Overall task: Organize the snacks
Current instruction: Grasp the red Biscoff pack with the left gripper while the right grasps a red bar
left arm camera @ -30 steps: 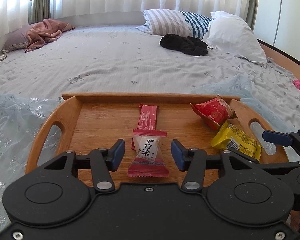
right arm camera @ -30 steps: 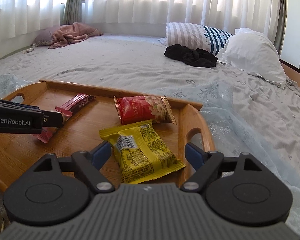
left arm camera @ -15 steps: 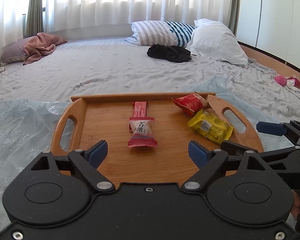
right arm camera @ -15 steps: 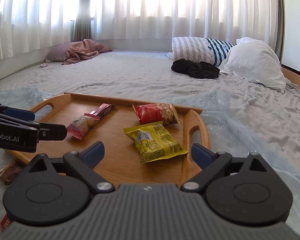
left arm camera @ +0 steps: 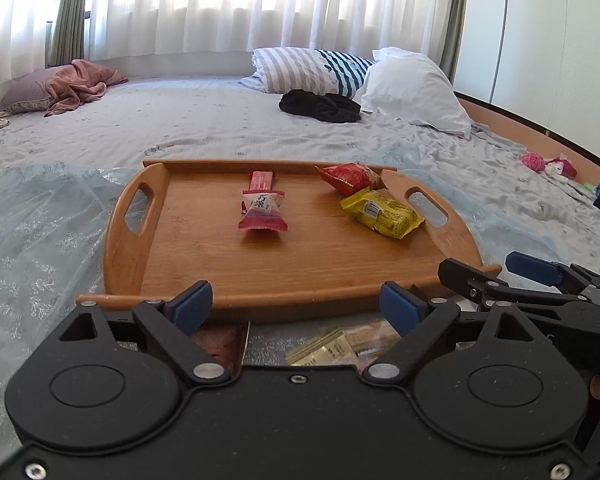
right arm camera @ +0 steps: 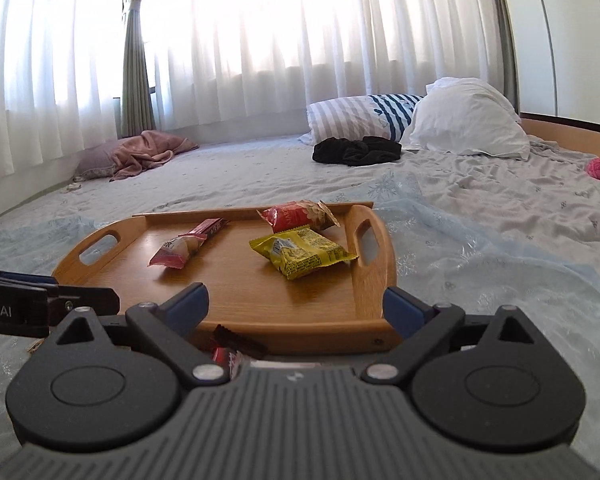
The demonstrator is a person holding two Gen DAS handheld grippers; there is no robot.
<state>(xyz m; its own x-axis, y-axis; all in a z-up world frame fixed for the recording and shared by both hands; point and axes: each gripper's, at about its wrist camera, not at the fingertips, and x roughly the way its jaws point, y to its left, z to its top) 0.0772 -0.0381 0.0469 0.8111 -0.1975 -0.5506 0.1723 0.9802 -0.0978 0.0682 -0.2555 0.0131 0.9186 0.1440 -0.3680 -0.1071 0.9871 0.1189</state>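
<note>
Currently left gripper (left arm camera: 296,306) jaws spread wide, holding nothing, hovering over near rim of wooden two-handled tray (left arm camera: 188,248). Right gripper (right arm camera: 296,305) likewise wide apart, empty, near tray's near-right corner. On tray: pink-white candy bar wrapper (left arm camera: 263,211) mid, long red bar (left arm camera: 261,181) just behind it, touching; yellow foil snack packet (left arm camera: 381,212) right; red peanut pouch (left arm camera: 350,177) far right by handle. More loose wrappers (left arm camera: 340,346) on blue lace cloth (left arm camera: 32,232) below tray's near edge, partly hidden.
</note>
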